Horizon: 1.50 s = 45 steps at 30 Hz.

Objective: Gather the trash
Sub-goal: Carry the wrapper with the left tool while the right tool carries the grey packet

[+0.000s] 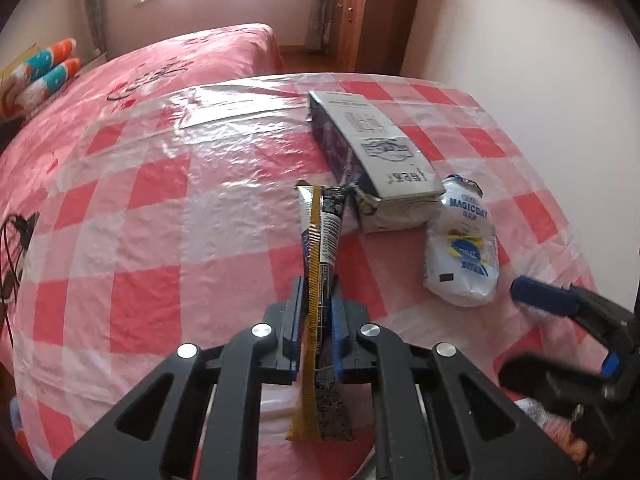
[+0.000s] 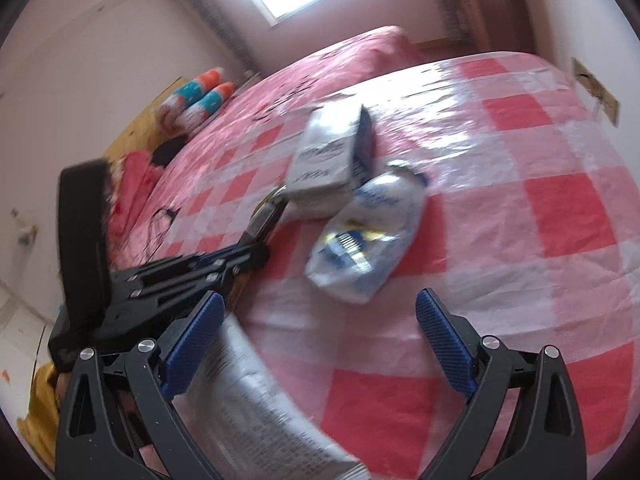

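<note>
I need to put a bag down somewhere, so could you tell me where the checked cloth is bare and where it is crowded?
Bare: the checked cloth left of the wrapper held by the left gripper, out to the cloth's edge by the bed. Crowded: the right side, where the carton, the white pouch and the right gripper sit close together.

We see the left hand-held gripper point(image 1: 316, 304) angled downward, its blue pads pressed together on a long snack wrapper point(image 1: 320, 240). The right hand-held gripper point(image 2: 320, 320) also tilts downward, near the left one, its blue fingers point(image 2: 440, 332) spread wide apart with nothing pinched between them.
</note>
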Each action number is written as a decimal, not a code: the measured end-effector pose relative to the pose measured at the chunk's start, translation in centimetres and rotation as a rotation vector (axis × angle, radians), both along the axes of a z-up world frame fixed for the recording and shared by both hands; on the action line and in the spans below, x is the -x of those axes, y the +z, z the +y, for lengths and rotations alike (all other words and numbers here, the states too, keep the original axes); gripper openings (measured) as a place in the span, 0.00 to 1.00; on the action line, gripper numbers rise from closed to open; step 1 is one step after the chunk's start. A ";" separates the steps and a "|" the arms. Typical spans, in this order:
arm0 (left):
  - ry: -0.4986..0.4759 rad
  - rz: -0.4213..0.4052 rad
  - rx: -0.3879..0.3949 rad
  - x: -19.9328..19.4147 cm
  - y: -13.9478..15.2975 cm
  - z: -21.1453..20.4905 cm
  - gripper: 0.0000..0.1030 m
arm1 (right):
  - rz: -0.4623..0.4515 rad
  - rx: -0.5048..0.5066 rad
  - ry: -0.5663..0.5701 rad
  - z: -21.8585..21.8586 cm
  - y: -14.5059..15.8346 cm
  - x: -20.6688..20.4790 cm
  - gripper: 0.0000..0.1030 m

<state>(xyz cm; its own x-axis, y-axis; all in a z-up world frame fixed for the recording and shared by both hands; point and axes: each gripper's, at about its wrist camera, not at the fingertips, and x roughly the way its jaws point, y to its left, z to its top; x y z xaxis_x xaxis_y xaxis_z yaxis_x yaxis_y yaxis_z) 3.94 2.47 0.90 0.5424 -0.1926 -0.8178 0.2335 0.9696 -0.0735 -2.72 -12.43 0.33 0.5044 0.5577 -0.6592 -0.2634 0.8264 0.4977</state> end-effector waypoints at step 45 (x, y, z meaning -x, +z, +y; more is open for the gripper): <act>0.201 0.011 0.255 14.4 0.1 16.7 0.11 | -0.140 0.496 0.290 10.0 -1.5 5.5 0.92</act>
